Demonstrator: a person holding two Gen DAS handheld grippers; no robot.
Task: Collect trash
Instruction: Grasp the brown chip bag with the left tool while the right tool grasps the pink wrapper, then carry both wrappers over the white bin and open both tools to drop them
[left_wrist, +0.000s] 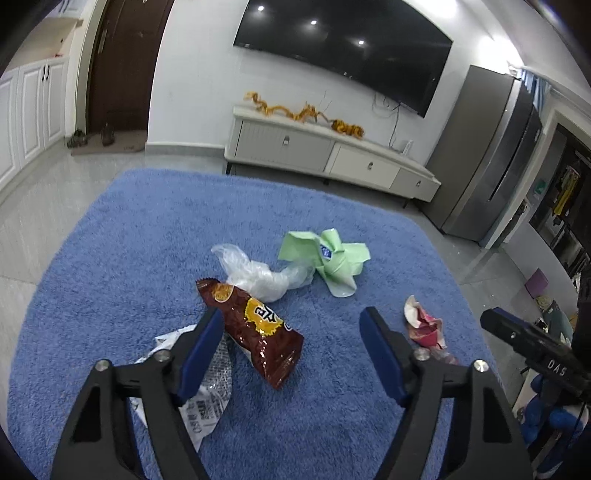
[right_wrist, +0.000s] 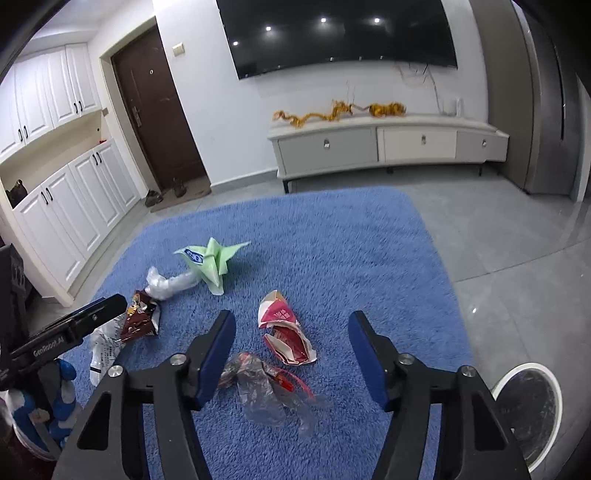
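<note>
1. On the blue rug (left_wrist: 110, 258): my L gripper (left_wrist: 291, 332) hangs over the brown chip bag (left_wrist: 255, 332), jaws apart, pads not on it.
2. My R gripper (right_wrist: 291, 339) is open too, over the red-white wrapper (right_wrist: 286, 332) w/ clear film (right_wrist: 269, 398) just below.
3. Green paper (right_wrist: 210, 262) lies farther back.

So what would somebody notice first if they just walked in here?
Probably the trash scattered on the blue rug: a brown chip bag near the left gripper, a green wrapper farther back, and a red-and-white wrapper between the right gripper's open jaws. Behind it all, a big dark TV hangs on the wall.
</note>
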